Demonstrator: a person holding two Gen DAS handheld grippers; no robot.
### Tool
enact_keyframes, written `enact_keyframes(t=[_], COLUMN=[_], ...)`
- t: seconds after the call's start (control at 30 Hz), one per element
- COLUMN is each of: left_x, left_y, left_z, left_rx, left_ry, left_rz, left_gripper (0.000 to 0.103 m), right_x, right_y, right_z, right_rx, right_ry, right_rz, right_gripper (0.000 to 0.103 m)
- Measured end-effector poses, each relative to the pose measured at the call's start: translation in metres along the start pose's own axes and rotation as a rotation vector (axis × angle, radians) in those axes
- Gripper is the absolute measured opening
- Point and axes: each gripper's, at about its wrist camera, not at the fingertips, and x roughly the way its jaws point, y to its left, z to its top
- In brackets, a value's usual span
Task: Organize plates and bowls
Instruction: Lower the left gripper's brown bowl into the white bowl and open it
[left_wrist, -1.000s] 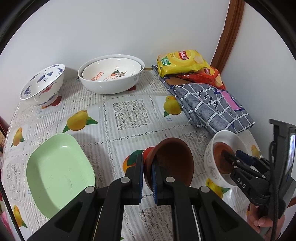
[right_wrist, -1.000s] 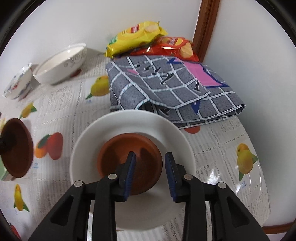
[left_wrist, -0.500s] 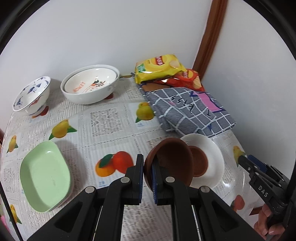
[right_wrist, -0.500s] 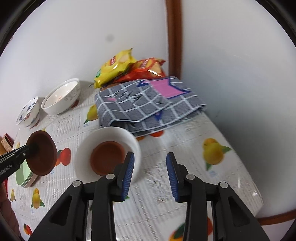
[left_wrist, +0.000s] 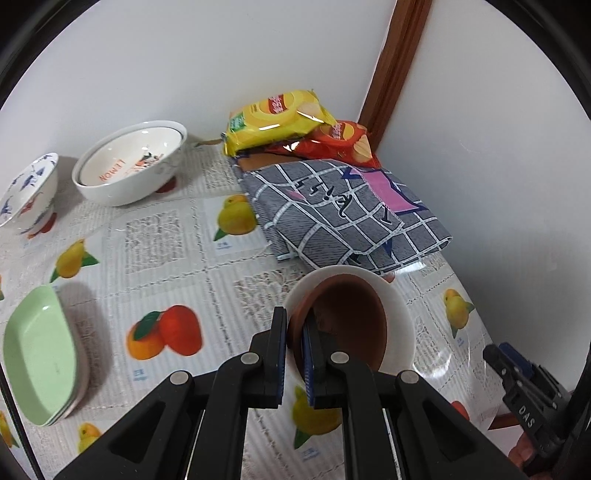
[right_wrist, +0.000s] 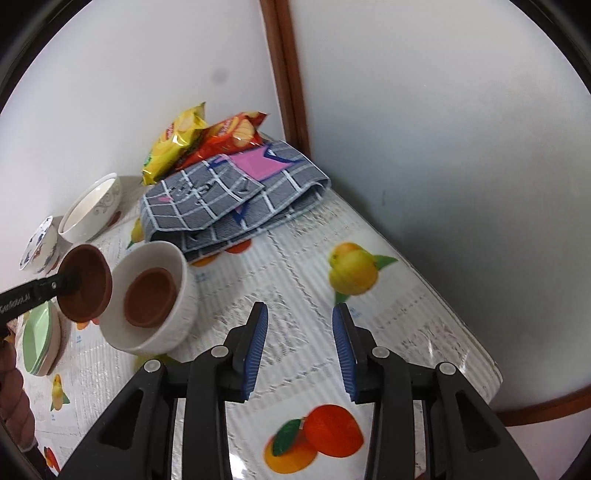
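My left gripper (left_wrist: 293, 332) is shut on the rim of a brown bowl (left_wrist: 343, 325), held tilted above a white bowl (left_wrist: 400, 317). In the right wrist view the held brown bowl (right_wrist: 86, 282) hangs just left of the white bowl (right_wrist: 177, 314), which holds a second brown bowl (right_wrist: 149, 297). My right gripper (right_wrist: 299, 332) is open and empty, drawn back over the tablecloth right of the white bowl. It also shows at the lower right of the left wrist view (left_wrist: 517, 384).
A stack of green plates (left_wrist: 40, 354) lies at the left. A large white bowl (left_wrist: 129, 170) and a blue-patterned bowl (left_wrist: 26, 195) stand at the back. A folded grey checked cloth (left_wrist: 343, 210) and snack bags (left_wrist: 277, 118) fill the far corner.
My left gripper has carried the brown bowl right, up to the white bowl. My right gripper has left the brown bowl in the white bowl and pulled back to the right, open.
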Motion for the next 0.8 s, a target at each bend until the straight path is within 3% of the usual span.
enact_keyframes(t=[0.37,0.8], left_x=[0.04,0.051], left_y=[-0.01,-0.014], left_z=[-0.002,-0.006], left_rx=[-0.01,-0.022], left_ry=[0.058,0.077], left_rz=[-0.002,-0.01], left_gripper=[0.009,0.009], right_x=[0.013,0.015], right_y=[-0.018,-0.019], right_z=[-0.009,-0.016], right_rx=[0.028,0.026], right_ry=[0.036,0.061], right_rz=[-0.005,0.012], right_gripper=[0.036,0.036])
